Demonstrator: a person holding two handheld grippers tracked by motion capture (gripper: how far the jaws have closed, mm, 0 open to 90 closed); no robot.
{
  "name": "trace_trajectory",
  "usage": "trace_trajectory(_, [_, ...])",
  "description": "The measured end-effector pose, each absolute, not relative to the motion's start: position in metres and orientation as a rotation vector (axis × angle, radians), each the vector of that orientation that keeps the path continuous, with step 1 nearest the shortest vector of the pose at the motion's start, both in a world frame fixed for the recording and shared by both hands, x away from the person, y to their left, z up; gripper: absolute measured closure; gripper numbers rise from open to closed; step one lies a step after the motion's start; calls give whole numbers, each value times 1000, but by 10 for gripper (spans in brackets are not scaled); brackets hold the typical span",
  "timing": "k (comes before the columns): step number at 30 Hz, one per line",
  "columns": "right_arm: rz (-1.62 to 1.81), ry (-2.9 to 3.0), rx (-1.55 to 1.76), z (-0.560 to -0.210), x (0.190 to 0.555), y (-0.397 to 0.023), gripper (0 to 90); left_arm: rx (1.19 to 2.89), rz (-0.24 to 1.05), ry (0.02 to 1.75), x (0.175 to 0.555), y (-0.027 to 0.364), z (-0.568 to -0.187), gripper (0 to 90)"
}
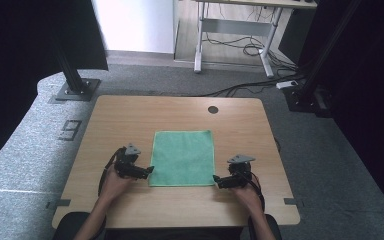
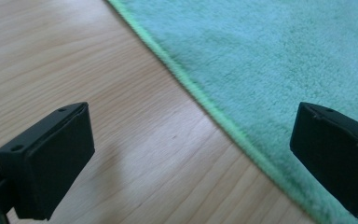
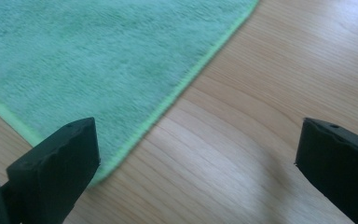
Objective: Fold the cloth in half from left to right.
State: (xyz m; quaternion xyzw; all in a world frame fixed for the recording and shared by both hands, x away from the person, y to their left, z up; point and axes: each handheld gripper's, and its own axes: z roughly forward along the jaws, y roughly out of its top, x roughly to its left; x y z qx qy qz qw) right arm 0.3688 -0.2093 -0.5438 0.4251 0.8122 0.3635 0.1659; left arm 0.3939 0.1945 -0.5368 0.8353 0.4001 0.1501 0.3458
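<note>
The green cloth [image 1: 183,157] lies flat and unfolded, and we hold both grippers, left [image 1: 147,170] and right [image 1: 217,178], wide open at its near corners, nothing gripped yet.

Bare table [image 1: 130,115] all around flat cloth [image 1: 183,157].

Laboratory recording station: grey carpet [image 1: 25,145], black rig posts [image 1: 70,67] on floor plates, dark curtains [image 1: 15,55], loose cables [image 1: 240,47] beneath a height-adjustable desk [image 1: 235,25].
</note>
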Motion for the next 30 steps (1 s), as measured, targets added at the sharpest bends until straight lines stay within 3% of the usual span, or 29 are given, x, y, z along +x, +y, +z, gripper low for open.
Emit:
trace_trajectory(5, [1024,2338,1188,-543,367,-195,0,2252,416,1024,393,182,-546,0])
trace_trajectory(13, [929,2364,1178,-551,367,-182,0,2253,394,1042,385,179,-546,5])
trace_trajectory(30, [895,2274,1307,-552,376,-226,0,2261,318,979,365,155,-545,0])
